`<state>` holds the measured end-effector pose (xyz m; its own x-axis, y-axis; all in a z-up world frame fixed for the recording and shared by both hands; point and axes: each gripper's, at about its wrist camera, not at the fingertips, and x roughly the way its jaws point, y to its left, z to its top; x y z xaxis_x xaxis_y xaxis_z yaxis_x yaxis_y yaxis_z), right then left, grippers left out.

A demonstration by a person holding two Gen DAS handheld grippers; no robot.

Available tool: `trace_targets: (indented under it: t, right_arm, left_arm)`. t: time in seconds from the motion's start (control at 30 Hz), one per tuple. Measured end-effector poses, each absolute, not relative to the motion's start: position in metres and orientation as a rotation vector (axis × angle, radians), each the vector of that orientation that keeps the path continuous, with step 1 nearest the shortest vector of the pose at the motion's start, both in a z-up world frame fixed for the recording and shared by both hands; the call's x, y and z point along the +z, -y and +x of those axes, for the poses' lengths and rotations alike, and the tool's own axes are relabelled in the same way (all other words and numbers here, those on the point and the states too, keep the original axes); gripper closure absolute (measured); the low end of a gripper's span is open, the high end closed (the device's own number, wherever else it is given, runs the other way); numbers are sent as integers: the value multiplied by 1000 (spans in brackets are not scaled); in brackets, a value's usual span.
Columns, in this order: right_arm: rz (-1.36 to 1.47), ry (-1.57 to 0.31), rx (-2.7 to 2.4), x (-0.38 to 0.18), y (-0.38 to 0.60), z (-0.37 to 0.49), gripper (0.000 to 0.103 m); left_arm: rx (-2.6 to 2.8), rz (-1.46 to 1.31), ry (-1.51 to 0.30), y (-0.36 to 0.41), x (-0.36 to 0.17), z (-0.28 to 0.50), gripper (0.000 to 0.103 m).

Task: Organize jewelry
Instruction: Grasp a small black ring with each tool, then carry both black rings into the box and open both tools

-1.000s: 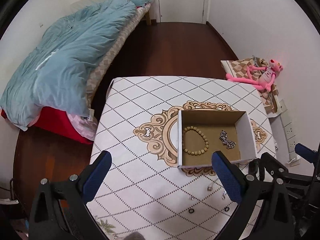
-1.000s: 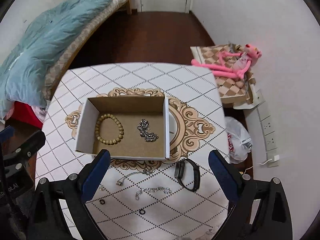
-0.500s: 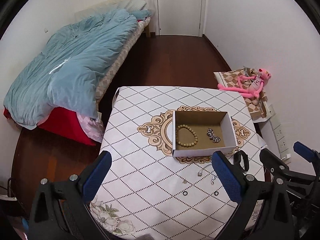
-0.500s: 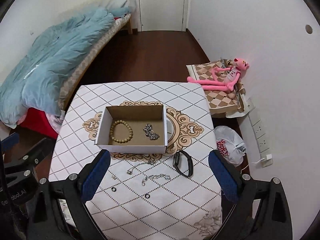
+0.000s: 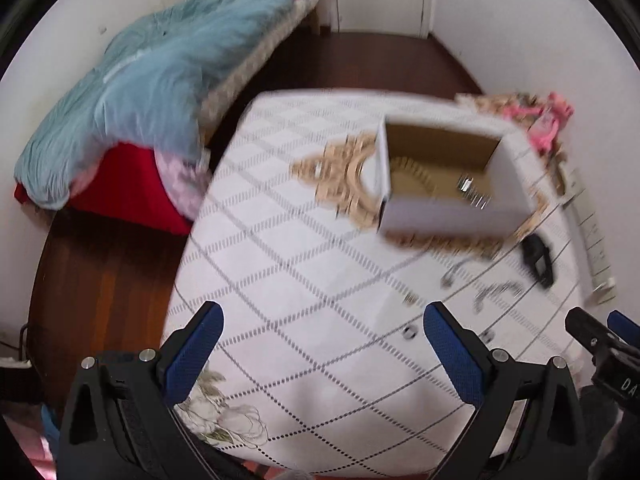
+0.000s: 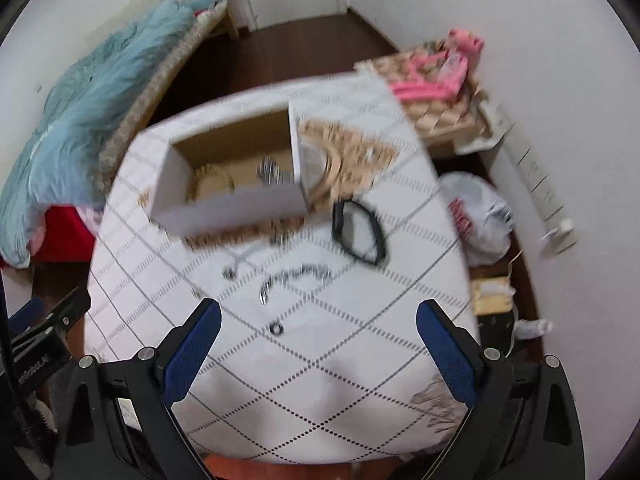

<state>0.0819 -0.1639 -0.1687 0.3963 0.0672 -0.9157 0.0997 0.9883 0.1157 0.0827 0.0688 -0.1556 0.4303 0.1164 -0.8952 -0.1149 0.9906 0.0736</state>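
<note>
A white cardboard box (image 6: pixel 236 184) with a brown inside is seen a little left of the middle of the right wrist view, and at the upper right of the left wrist view (image 5: pixel 444 184). Inside it a ring of tan beads, the bead bracelet (image 6: pixel 212 178), is seen on the left, and a shiny silver chain (image 6: pixel 272 174) is seen on the right. Both are blurred.

Below the box, more jewelry is laid on the table (image 6: pixel 320 360). A black band (image 6: pixel 358 232) is seen just right of the box's lower corner in the right wrist view, and at the right edge of the table in the left wrist view (image 5: pixel 538 258). Two thin silver chains (image 6: pixel 296 276) are seen below the box, near each other. A small dark ring (image 6: pixel 276 328) is seen lower down, near the middle of the frame. All of it is smeared, so little parts cannot be told.

The table is covered with a white cloth with diamond lines and a gold curly shape (image 5: pixel 344 180) beside the box.

The right gripper (image 6: pixel 318 344) is seen at the bottom of its view, with its blue pads (image 6: pixel 192 352) held wide apart and nothing between them. The left gripper (image 5: pixel 322 346) is seen the same way at the bottom of its view, jaws spread wide and holding nothing.

A bed with a blue blanket (image 5: pixel 140 92) is seen at the upper left. A pink toy (image 6: pixel 440 68) is seen at the upper right, and a white plastic bag (image 6: pixel 476 216) is seen on the floor at the right.
</note>
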Motion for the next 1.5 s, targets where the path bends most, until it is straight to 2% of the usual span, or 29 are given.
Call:
trace_targets:
  t: [0.13,0.27,0.4,0.5,0.57,0.8,0.87,0.93,0.97,1.0,1.1,1.17,1.23,1.27,1.5]
  right_arm:
    - [111,-1211,15,-222,145,80,30]
    - [77,-1209,39,-257,127,81,41]
    - [57,-1200,49,-271,117,82,48]
    - [14,-1170,47,-271,111,81,61]
    - [-28,-1150,31,-271,108,80,90]
    - [68,-1139,-12,-263,136,75,90]
    - [95,-1137,-37,-260,147,74,90]
    - [105,-1133,-56,-259,154,73,90]
    - [106,-1133,-64,-259,158,73,90]
    - [112,-1134,-72,-258,162,73,90]
    - [122,-1133,-88,-259,167,73,90]
    - [126,-1134,-91,-259,171,72,90]
    - [128,-1133,-93,-258,172,73,90]
    - [129,-1132,-91,-257,172,72,90]
    - [152,-1107,-78,-244,172,71,90]
  left_arm:
    - [158,27,-1190,-68,-198,80,1]
    - [170,41,-1232,-72,-226,78,1]
    - [164,33,-1242,-72,-235,80,1]
    - [146,32,-1245,-69,-239,81,1]
    - [123,32,-1248,-63,-242,80,1]
    - [12,26,-1245,-34,-247,80,4]
    - [-13,45,-1234,-23,-247,81,21]
    - [-29,59,-1234,-15,-248,82,27]
    - [-37,63,-1233,-12,-249,83,35]
    - [-50,61,-1219,-8,-248,83,38]
    - [-76,72,-1199,2,-245,83,54]
    - [-101,65,-1189,5,-244,83,78]
    - [-114,70,-1184,9,-243,82,85]
    - [-122,70,-1182,8,-243,83,93]
    - [-155,63,-1162,13,-233,77,93]
